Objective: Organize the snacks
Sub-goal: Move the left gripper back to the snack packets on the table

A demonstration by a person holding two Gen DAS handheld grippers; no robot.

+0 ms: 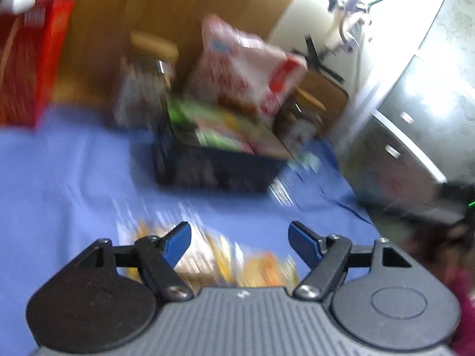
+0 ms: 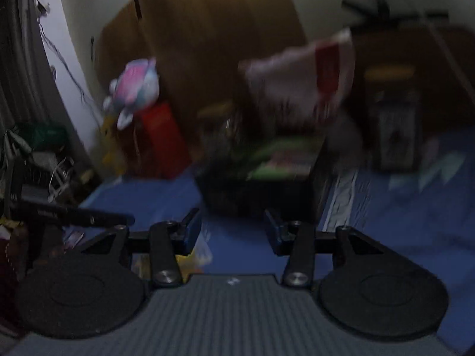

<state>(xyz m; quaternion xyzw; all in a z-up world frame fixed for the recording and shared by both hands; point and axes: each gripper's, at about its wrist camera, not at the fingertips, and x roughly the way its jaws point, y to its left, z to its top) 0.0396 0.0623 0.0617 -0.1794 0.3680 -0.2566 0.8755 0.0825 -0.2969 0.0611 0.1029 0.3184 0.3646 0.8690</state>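
Your left claw (image 1: pixel 240 238): spread, nothing between the pads, hanging over a yellow packet (image 1: pixel 207 259) on the blue cloth (image 1: pixel 59 178); your right claw (image 2: pixel 233 231): spread, empty, above the same cloth; black crate (image 1: pixel 213 169) ahead of both, holding a green box (image 1: pixel 213 127) and a white-and-red bag (image 1: pixel 246 68) tilted on top; a jar (image 1: pixel 148 80) just left of the crate, another (image 1: pixel 299 115) at its right; red box (image 1: pixel 26 59) far left; both views blurred, labels unreadable.

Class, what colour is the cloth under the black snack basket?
Blue. The cloth under the basket shows best in the left wrist view.
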